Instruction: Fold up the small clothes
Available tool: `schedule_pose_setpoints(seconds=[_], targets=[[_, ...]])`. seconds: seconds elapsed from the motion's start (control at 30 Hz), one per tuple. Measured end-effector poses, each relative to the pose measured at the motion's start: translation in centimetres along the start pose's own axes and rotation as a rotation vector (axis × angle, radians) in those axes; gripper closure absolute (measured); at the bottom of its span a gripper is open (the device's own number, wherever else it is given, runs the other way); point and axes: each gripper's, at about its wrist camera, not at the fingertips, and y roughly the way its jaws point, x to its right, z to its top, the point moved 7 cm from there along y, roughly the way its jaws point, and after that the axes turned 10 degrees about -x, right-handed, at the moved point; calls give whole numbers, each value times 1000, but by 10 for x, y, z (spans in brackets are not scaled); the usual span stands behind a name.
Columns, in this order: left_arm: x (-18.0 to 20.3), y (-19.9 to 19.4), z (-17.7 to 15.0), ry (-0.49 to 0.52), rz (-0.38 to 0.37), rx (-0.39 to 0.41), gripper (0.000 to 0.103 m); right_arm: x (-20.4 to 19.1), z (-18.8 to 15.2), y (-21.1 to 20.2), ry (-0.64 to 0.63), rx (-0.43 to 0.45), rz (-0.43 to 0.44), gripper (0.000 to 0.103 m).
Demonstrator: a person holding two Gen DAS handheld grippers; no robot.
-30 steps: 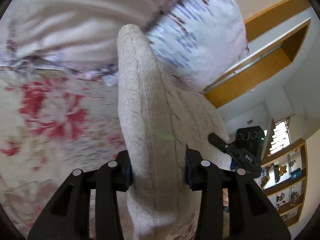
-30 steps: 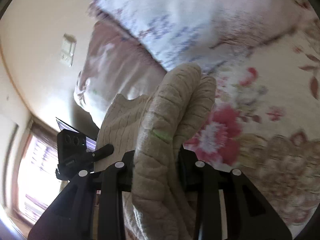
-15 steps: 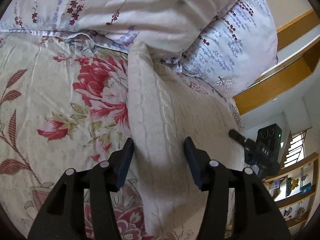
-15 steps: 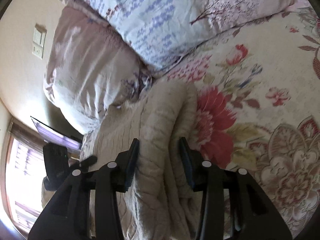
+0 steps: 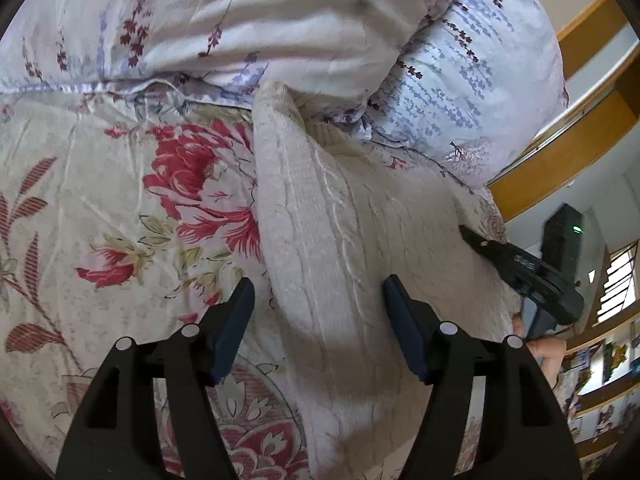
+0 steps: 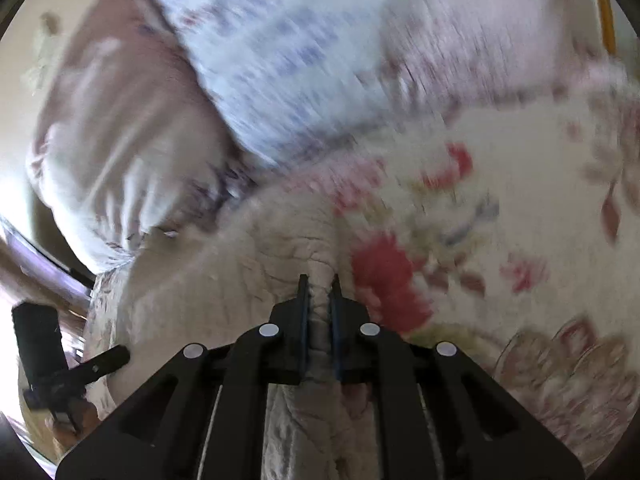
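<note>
Left gripper [image 5: 318, 312]: matte black angular finger arms with triangular cut-outs, four round silver rivet heads and dark blue pads [image 5: 234, 330] on the inner faces. Right gripper [image 6: 319, 300]: the same black arms, silver rivets and blue pad edges; in the left wrist view its body carries small white lettering and a green indicator light.

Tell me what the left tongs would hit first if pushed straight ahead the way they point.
Likely the cream knit garment: its fold lies between the opening jaws of the left tongs, untouched by the pads. Beyond it sit the pillows; depth is uncertain.
</note>
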Motion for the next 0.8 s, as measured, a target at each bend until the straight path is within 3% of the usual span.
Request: schedule_pose_setpoints(seconds=[0.1,0.2,0.37,0.47,0.57,0.7,0.8], targets=[[0,-9,-6,4,8,5,36,5,-5,-4,7,-13,-7,89],[1,-19,-14,17,14,18,38,-3,-13,-26,-50,32,-47,78],[4,-30,-33,58,43,29,38,-41,-44,-72,-234,161,-26,51],[6,-29,-41,98,106,36,37,-59,-68,-78,-331,159,-17,51],[5,-27,-42,109,145,53,36,-65,-84,-65,-389,122,-70,51],[3,-23,-43,95,191,68,28,-45,-94,-26,-341,11,-185,46],[6,-36,-55,65,191,115,29,-50,-101,-40,-357,63,-214,42]])
